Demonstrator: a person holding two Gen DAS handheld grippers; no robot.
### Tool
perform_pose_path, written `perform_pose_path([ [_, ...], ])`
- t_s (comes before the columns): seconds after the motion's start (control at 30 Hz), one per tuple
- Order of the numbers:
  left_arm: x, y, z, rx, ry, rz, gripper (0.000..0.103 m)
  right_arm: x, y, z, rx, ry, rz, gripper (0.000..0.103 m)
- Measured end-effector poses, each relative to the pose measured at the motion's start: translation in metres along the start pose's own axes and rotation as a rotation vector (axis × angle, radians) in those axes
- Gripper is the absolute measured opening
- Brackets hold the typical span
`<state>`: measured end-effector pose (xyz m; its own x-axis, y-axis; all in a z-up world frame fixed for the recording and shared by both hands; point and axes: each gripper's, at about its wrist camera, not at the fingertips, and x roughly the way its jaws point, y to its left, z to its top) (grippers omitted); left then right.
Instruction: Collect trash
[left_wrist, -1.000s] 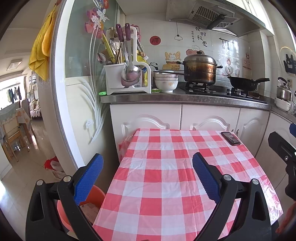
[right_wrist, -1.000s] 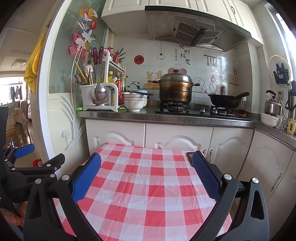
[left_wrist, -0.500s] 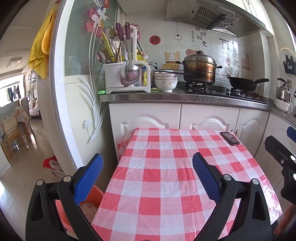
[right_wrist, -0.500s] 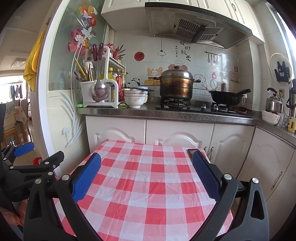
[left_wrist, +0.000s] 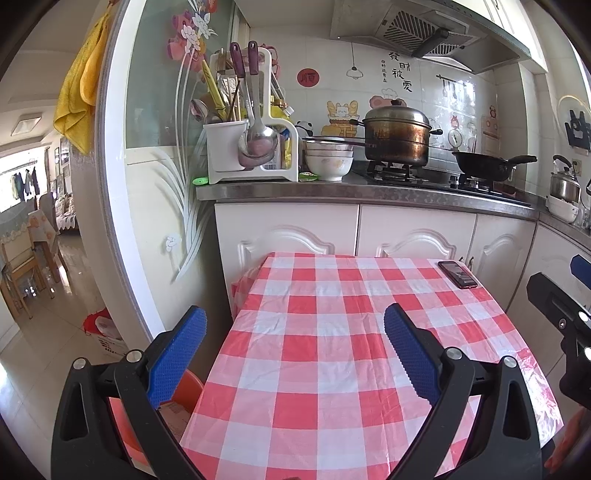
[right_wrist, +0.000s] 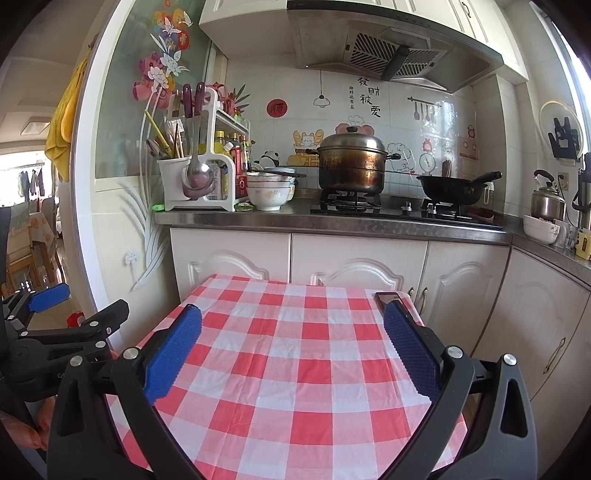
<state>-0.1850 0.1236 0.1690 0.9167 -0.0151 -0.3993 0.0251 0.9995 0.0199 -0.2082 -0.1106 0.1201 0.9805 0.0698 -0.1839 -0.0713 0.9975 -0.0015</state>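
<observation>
Left wrist view: the left claw (left_wrist: 293, 334), wide and empty, has risen slightly over the checked surface (left_wrist: 332, 332) since 1 second ago. No trash lies there; an orange bin (left_wrist: 184, 387) left of the surface holds scraps.

Right wrist view: the right claw (right_wrist: 291, 334), wide and empty, has tilted down. A phone (right_wrist: 388, 297) at the surface's far right; the bin is hidden.

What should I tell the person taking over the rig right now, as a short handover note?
Left tool: open, holding nothing, above the table's left edge.
Right tool: open, holding nothing, above the checked tablecloth.
Orange bin: on the floor by the table's left side, with something inside.
Phone: at the far right corner, not trash.
Done: no trash visible on the cloth.
Left: probably check around the table for strays.
</observation>
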Motion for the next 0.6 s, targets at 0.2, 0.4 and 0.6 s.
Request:
perform_pose_path([
  [0.2, 0.0016, -0.0018, -0.0005, -0.003, 0.001, -0.006, 0.096, 0.0017, -0.0006, -0.0005, 0.003, 0.0, 0.0, 0.099],
  [0.4, 0.0019, -0.0041, -0.0016, -0.002, -0.002, -0.007, 0.096, 0.0023, -0.0014, -0.0021, 0.004, 0.001, -0.003, 0.099],
  [0.6, 0.0024, -0.0046, -0.0016, -0.006, -0.003, -0.005, 0.096, 0.0018, -0.0011, -0.0034, 0.005, 0.001, 0.001, 0.099],
])
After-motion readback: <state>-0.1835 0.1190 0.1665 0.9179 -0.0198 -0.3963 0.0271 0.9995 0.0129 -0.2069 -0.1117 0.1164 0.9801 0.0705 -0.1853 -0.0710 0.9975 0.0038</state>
